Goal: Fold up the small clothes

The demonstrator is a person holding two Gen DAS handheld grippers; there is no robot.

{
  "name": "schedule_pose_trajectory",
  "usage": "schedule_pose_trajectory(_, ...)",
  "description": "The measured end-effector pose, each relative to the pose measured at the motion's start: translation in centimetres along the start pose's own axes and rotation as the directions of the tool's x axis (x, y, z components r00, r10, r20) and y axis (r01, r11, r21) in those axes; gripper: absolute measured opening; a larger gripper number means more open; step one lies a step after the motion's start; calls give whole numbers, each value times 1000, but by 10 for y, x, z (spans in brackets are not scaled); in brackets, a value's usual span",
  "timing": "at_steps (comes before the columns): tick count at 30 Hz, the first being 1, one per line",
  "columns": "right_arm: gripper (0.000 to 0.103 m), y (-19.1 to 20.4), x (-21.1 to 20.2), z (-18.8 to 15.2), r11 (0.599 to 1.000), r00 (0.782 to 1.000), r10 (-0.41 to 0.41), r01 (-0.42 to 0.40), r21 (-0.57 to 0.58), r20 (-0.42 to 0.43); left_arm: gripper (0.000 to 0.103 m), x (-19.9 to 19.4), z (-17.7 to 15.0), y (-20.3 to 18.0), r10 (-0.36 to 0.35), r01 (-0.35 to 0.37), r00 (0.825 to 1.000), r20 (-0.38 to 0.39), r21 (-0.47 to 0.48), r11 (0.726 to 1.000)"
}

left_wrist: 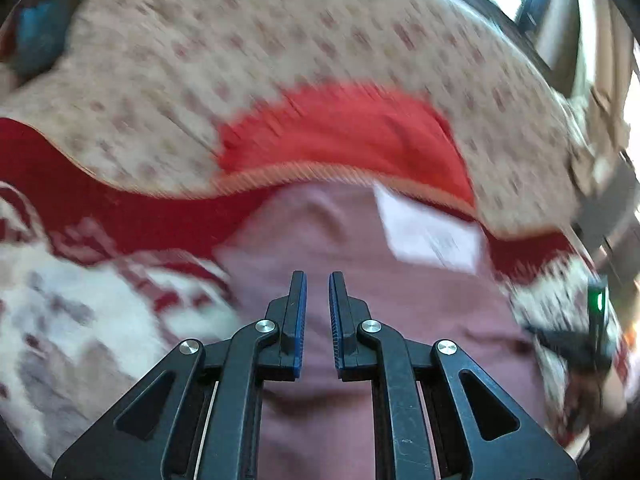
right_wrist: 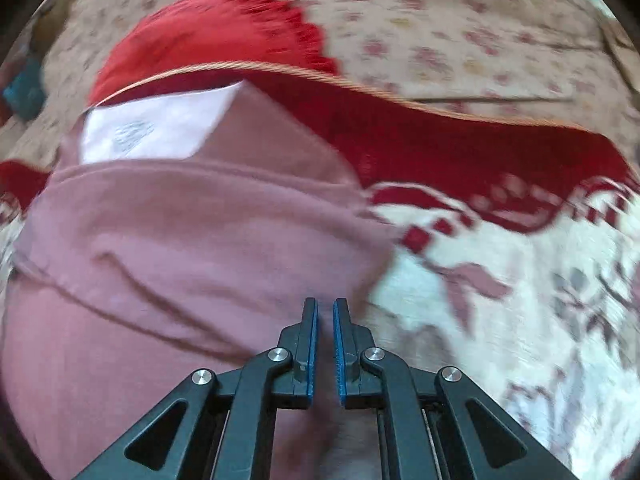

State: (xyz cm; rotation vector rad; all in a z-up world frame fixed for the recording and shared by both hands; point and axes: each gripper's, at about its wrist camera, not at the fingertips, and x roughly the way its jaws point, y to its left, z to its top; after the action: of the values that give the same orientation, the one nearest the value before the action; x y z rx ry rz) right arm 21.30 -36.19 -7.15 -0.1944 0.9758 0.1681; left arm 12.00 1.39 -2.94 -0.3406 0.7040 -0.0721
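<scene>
A dusty pink garment [left_wrist: 360, 320] lies on a red and white patterned blanket [left_wrist: 80, 300], its white label [left_wrist: 432, 236] turned up at the far edge. My left gripper [left_wrist: 318, 276] hovers over the middle of the garment with a narrow gap between its blue pads [left_wrist: 301, 312] and no cloth between them. In the right wrist view the same pink garment [right_wrist: 180, 240] fills the left half, with the label [right_wrist: 152, 130] at its top. My right gripper [right_wrist: 325, 302] sits at the garment's right edge, its jaws pinched on the pink cloth; creases run toward it.
A red cloth with a corded trim [left_wrist: 340, 132] lies beyond the garment on a beige flowered sheet [left_wrist: 240, 32]. The blanket [right_wrist: 500, 300] spreads to the right. A blue object [left_wrist: 36, 36] sits far left. A dark device with a green light [left_wrist: 596, 304] is at the right.
</scene>
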Motion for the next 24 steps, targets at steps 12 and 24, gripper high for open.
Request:
schedule_pose_trajectory(12,2,32,-1,-9,980,982,186,-186,-68,-4,11,35,-23,0,164,-158,979,-120,55,986)
schedule_pose_trajectory(24,5,41,0,-18,986,994,101,-94,-137,47,12,35,-27,11,159,-160,980,-119,-2,987)
